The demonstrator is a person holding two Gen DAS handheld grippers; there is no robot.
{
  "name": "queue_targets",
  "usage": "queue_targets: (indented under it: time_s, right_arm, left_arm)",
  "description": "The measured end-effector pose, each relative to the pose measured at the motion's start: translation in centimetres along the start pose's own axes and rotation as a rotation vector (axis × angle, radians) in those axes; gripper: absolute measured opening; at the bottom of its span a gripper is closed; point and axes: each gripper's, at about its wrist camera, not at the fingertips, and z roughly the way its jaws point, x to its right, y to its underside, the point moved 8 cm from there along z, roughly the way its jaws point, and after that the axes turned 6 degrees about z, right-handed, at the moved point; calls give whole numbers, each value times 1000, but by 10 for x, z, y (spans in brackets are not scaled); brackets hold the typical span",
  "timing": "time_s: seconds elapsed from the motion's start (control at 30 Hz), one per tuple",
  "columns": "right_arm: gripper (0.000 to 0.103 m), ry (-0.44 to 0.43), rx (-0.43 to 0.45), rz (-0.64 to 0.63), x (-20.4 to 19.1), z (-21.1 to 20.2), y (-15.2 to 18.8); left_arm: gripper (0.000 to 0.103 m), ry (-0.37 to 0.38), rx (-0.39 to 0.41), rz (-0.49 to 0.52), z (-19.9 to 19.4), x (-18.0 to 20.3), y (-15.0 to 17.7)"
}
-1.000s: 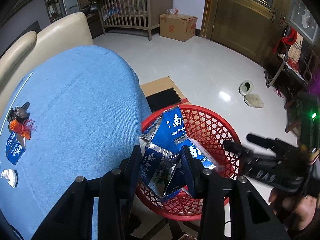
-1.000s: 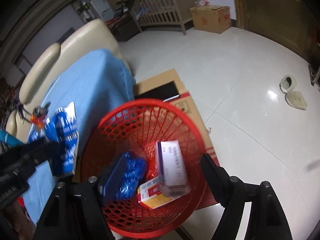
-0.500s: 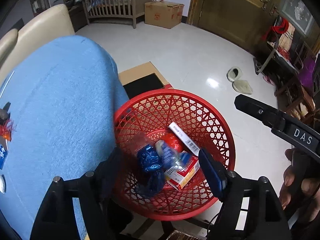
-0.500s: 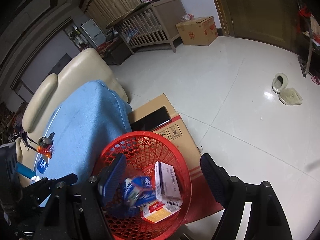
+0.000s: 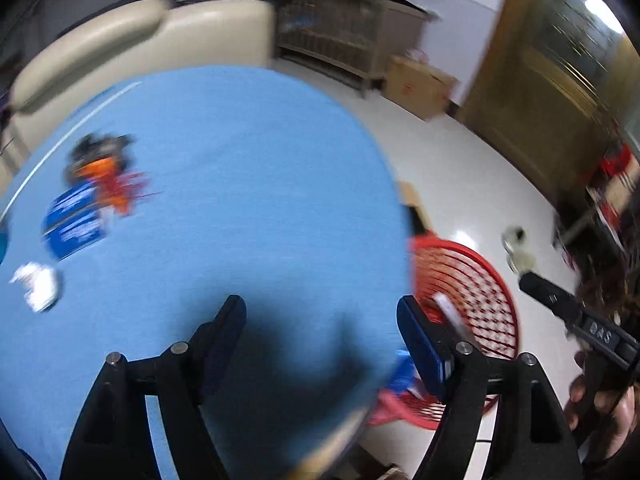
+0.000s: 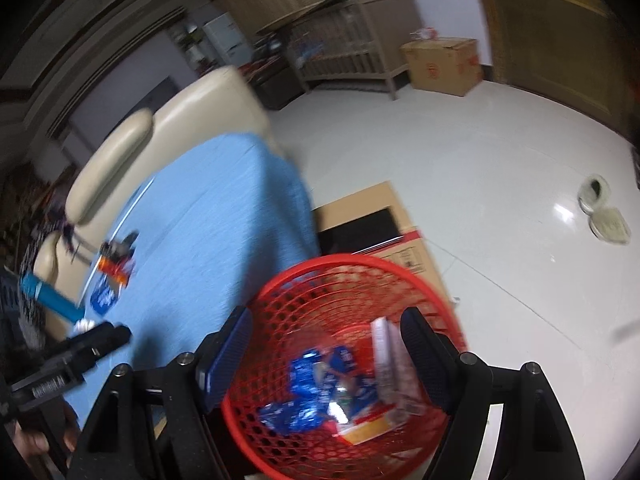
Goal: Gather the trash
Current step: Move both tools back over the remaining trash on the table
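Wide bare blue tablecloth (image 5: 248, 184) ahead; wrappers (image 5: 76, 220) cluster far left, red basket (image 5: 472, 280) off right edge

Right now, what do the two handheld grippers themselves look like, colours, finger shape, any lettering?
Both are matte black. The left gripper has two angular fingers with silver pivot pins and dark blue pads. The right gripper has the same black frame, silver pins and blue pads. White lettering, too blurred to read, marks the right gripper's body in the left wrist view.
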Motion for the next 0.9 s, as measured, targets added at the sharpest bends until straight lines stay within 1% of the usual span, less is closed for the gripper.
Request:
queue_targets:
  time_s: [0.1, 0.2, 0.27, 0.3, 0.37, 0.4, 0.47, 0.5, 0.57, 0.7, 0.83, 0.9]
  right_arm:
    - [79, -30, -36, -68, -33, 15, 7]
    - [79, -72, -69, -150, -79, 29, 13]
    - [79, -115, -79, -219, -121, 39, 16]
    - [79, -129, -83, -242, -136, 41, 17]
    - [79, -172, -91, -315, -181, 52, 21]
    - [79, -185, -92, -336, -194, 55, 23]
    - [79, -227, -100, -394, -239, 65, 28]
    - [79, -240, -100, -411, -253, 69, 28]
    - [79, -276, -104, -455, -293, 83, 30]
    - [79, -292, -104, -502, -347, 111, 34]
    - [79, -272, -105, -509, -376, 140, 31]
    - [79, -264, -114, -505, -383, 152, 30]
  left_arm:
    - [78, -60, 20, -87, -11, -47, 10]
    - [78, -118, 37, -170, -20, -91, 24]
    - [78, -149, 42, -220, -24, -115, 33]
    - [78, -162, 44, -254, -27, -130, 39]
    - [78, -180, 47, -302, -30, -153, 50]
    - [78, -193, 50, -331, -32, -166, 55]
    - [78, -210, 53, -372, -35, -188, 64]
    - [78, -216, 53, -392, -35, -199, 68]
    - [78, -222, 54, -426, -37, -213, 73]
    - [78, -225, 66, -468, -40, -238, 74]
    - [78, -226, 91, -476, -42, -252, 63]
    - [78, -228, 98, -473, -41, -258, 57]
